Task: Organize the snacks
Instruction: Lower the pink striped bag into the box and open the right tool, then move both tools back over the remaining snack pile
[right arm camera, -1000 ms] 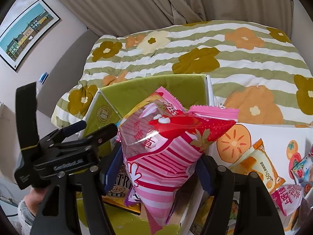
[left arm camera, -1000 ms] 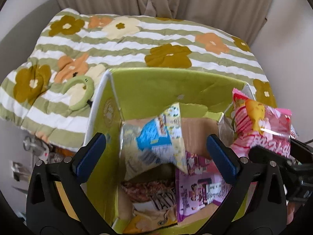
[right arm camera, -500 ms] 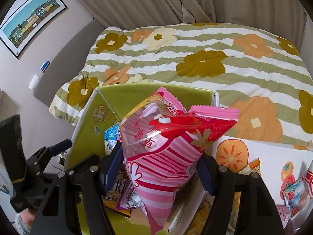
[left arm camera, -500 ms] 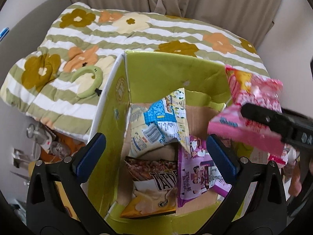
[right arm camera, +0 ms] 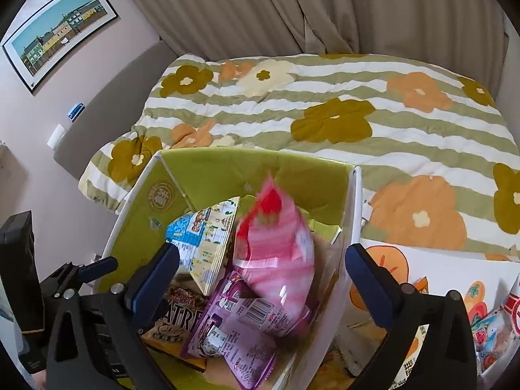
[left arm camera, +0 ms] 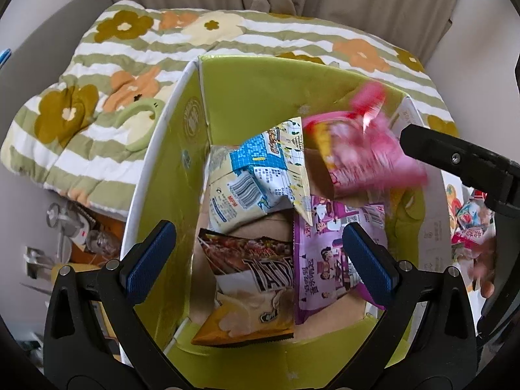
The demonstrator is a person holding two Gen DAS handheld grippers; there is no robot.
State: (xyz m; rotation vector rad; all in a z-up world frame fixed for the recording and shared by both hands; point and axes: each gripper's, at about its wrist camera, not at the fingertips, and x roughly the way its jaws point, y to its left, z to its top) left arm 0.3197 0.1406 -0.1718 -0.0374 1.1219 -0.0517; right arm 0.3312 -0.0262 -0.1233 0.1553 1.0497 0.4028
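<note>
Release is the step in hand: the right claw (right arm camera: 260, 279), jaws just sprung wide, drops the pink striped snack packet (right arm camera: 276, 247) into the green cardboard box (right arm camera: 208, 169) at frame centre, while the left claw (left arm camera: 258, 256) hangs open and empty; next, fetching another packet from the lower right.

Black hand-held gripper (right arm camera: 260, 276) frame, blue pads (right arm camera: 156, 274), silver screws.

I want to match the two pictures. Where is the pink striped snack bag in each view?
Left wrist view: pink striped snack bag, blurred, upper right of centre, over the green box.
Right wrist view: the bag at centre, inside the box.
Shared landmark: the purple snack packet just below it.
</note>
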